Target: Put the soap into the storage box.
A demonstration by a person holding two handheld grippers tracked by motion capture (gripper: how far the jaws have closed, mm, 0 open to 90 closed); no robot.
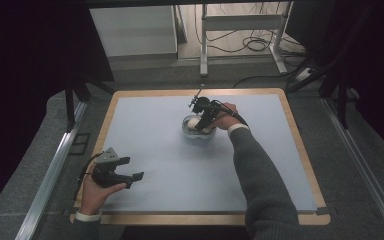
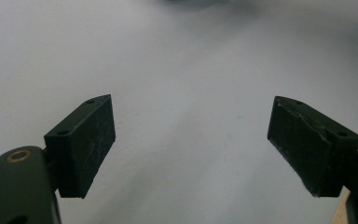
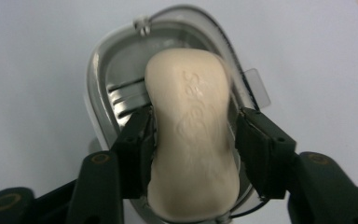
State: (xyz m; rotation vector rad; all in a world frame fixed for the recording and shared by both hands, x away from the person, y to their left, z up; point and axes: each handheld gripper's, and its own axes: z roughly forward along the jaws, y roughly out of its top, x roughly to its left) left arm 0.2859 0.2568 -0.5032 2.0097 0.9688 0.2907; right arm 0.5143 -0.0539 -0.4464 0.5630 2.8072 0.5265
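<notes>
Landmark: the soap dish (image 1: pixel 198 131), near the middle of the pale blue mat (image 1: pixel 170 165), slightly toward its far edge. All positions are referenced to it.

Well to the left of the dish and nearer the person, the left hand (image 1: pixel 94 194) holds the left gripper (image 1: pixel 135 178) close above the mat near its front-left corner. The grey three-cornered plate (image 1: pixel 109 157) sits on top of it. Jaws point rightward, roughly toward the dish side of the table. In the left gripper view the left gripper (image 2: pixel 191 140) has its two black jaws spread wide, with only bare mat between them; nothing is held. A sliver of wooden table edge (image 2: pixel 354 205) shows at the lower right of that view.

At the dish itself, the right hand (image 1: pixel 226 118) reaches in from the right, grey sleeve (image 1: pixel 260 175) running back to the bottom of the high view. The right gripper (image 1: pixel 203 121) angles down into the dish, cable trailing over the hand.

In the right gripper view the right gripper (image 3: pixel 193 140) has its jaws closed against the two long sides of a cream bar of soap (image 3: pixel 193 140), pads pressing the soap at about mid-length. Embossed lettering is visible on the soap's top face, not legible. The soap lies inside the dish (image 3: pixel 98 93), lengthwise along it; a slotted metal insert (image 3: pixel 126 95) is visible under its left side. Whether the soap is resting on the insert or lifted just clear cannot be told.

Beyond the dish, past the wooden table border (image 1: pixel 200 92): floor cables (image 1: pixel 250 42) and a metal frame (image 1: pixel 240 22).
</notes>
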